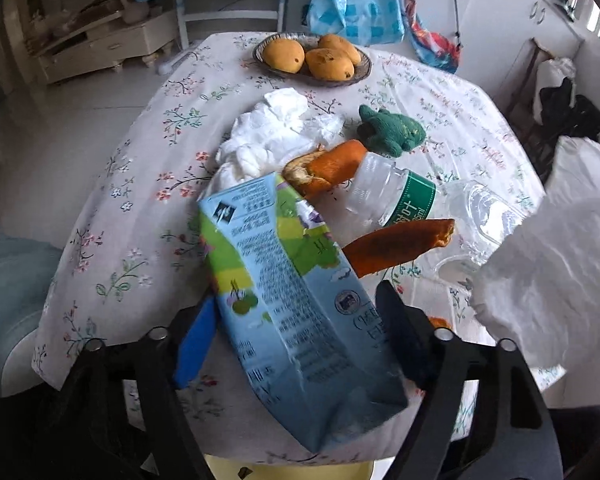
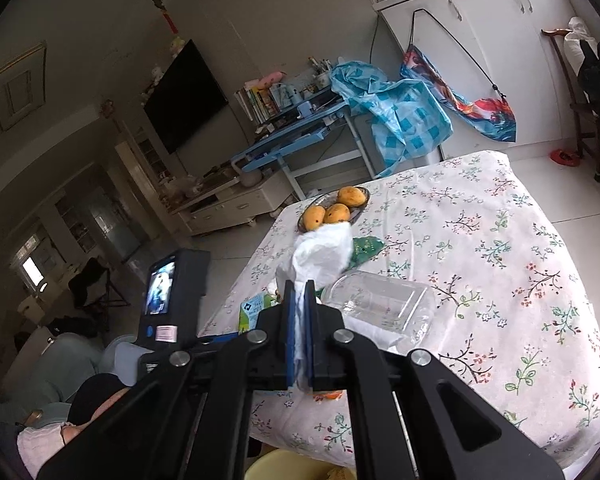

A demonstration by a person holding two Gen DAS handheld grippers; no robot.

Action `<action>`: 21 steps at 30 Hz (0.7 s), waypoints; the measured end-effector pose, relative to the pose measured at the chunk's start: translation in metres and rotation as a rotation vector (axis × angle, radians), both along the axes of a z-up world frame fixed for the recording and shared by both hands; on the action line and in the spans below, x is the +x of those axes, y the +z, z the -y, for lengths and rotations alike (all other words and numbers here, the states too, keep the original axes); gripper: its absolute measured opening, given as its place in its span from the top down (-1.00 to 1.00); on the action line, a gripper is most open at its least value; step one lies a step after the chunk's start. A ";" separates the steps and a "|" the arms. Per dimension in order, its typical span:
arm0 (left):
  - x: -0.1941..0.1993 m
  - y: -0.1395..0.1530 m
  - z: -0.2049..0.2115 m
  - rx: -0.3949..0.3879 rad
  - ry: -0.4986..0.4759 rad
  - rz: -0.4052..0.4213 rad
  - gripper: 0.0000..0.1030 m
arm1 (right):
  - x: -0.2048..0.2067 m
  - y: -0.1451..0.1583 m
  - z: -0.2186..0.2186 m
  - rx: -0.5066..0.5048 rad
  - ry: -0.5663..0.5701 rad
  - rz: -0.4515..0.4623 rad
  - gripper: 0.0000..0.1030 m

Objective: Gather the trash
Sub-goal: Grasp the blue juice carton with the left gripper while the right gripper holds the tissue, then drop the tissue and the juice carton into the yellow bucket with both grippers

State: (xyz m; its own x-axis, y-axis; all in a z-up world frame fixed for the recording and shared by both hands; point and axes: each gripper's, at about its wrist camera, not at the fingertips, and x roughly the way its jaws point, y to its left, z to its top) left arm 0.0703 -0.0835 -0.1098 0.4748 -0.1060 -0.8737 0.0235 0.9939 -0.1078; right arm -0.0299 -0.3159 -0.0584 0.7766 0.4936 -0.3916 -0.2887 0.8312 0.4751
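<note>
Spreading widest: the counter point(image 1: 112, 216), draped in a floral cloth and carrying everything else. Taking the milk carton point(image 1: 296, 292) as the landmark throughout.

Lying tilted at the near edge of the counter and being clamped at its lower part by the left hand-held gripper point(image 1: 296, 344), one blue pad point(image 1: 196, 344) pressing its left face and the dark finger on its right.

Resting beyond the carton and to its right: a clear plastic bottle point(image 1: 412, 200) with a green label, lying on its side. Showing in the right wrist view as a clear bottle body point(image 2: 380, 300) just right of the carton point(image 2: 252, 312).

Piling up beyond the carton, touching its far end: crumpled white tissue point(image 1: 272, 136).

Hanging to the right of the carton, pinched between the closed blue pads of the right hand-held gripper point(image 2: 299, 296): a white tissue wad point(image 2: 324, 252), raised above the counter point(image 2: 500, 280).

Sitting far beyond the carton, at the counter's far edge: a dish point(image 1: 364, 68) holding three mangoes point(image 1: 328, 64).

Lying beyond the carton and right of the tissue pile: a green plush toy point(image 1: 392, 130).

Lying just beyond the carton's far end: one orange peel point(image 1: 332, 164); just right of the carton, another orange peel strip point(image 1: 396, 244), both beside the bottle.
</note>
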 end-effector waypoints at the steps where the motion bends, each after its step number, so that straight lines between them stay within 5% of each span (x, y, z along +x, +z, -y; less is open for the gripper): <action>1: 0.000 0.000 -0.004 -0.013 -0.009 0.002 -0.36 | -0.002 -0.002 0.001 0.001 0.002 0.000 0.91; 10: -0.029 0.012 -0.031 -0.055 -0.061 0.064 -0.28 | -0.005 -0.005 -0.011 -0.017 0.030 -0.008 0.91; 14: -0.022 0.002 -0.034 -0.063 -0.077 0.003 -0.29 | -0.004 -0.009 -0.020 -0.031 0.047 -0.023 0.91; 21: -0.022 0.005 -0.030 -0.028 -0.071 0.036 -0.26 | -0.009 -0.010 -0.026 -0.047 0.056 -0.026 0.91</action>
State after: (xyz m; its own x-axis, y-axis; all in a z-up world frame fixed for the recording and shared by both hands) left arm 0.0484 -0.0530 -0.1052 0.4967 -0.1643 -0.8522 0.0979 0.9863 -0.1331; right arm -0.0387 -0.2902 -0.0685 0.7375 0.5165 -0.4352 -0.3236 0.8358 0.4435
